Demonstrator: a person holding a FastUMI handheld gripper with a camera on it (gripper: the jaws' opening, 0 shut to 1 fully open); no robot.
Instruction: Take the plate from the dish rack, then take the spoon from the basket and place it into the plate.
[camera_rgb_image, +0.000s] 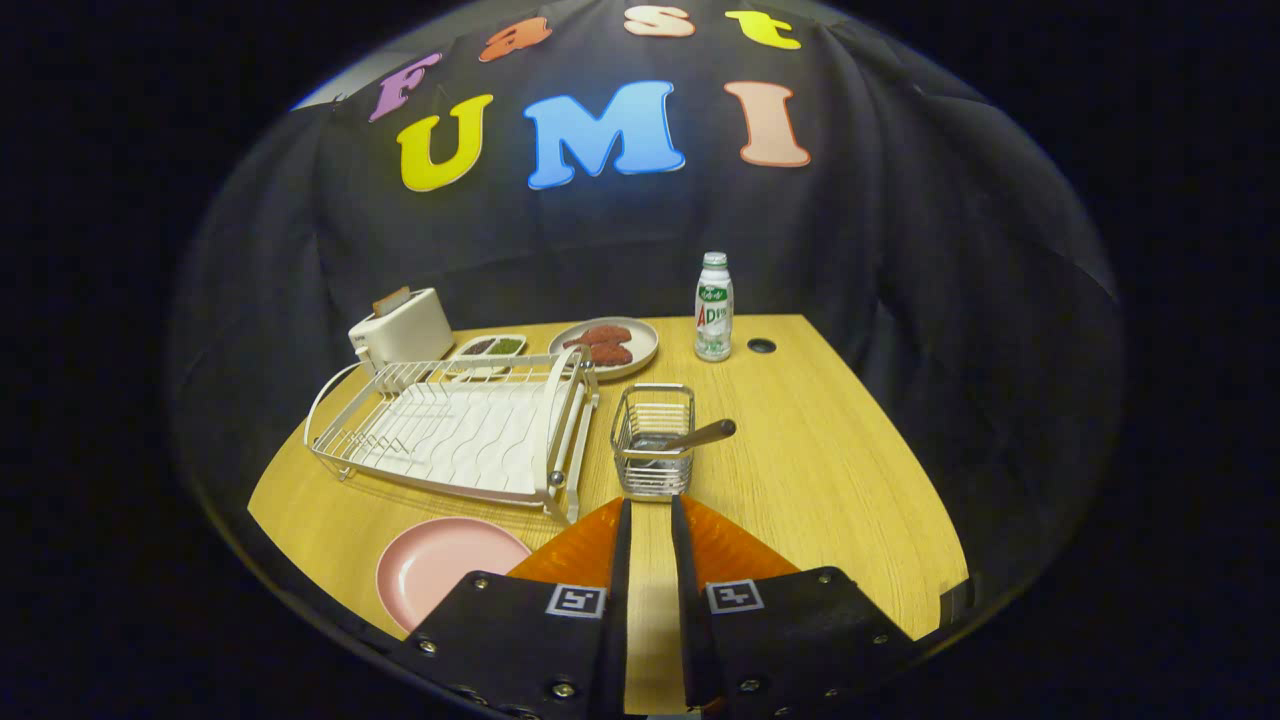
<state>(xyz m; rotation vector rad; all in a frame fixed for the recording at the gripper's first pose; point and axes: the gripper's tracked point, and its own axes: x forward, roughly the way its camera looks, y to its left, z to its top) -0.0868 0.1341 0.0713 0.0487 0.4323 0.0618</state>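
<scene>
- I see the pink plate (445, 572) lying flat on the wooden table (830, 480), to the near left of my fingers and just in front of the dish rack (460, 430); from how it lies I judge the first step done, with the spoon as my next job
- The spoon (690, 438) sits in the wire basket (654, 440), straight ahead of the gripper (650, 515) and just beyond its fingertips (618, 512)
- The relation I care about: the spoon's dark handle leans out over the basket's right rim, pointing right and slightly far, while its bowl end is down inside the wires where I can barely make it out
- So its long axis runs roughly across my line of approach, not along it; I judge that the free handle end is the part to go for, a little right of where my fingers aim
- The basket's near wall stands between my fingertips and the spoon, so I expect I need to come in over the rim and not straight ahead
- My gripper's fingers are parted by a narrow gap, with bare table showing between them; they hold nothing and touch nothing
- The plate lies well to the left of the basket, so carrying the spoon there means a move left and towards me
- Farther off, near the booth wall, stand a toaster (402, 328), a plate of food (604, 346) and a bottle (713, 308), all clear of my path
</scene>
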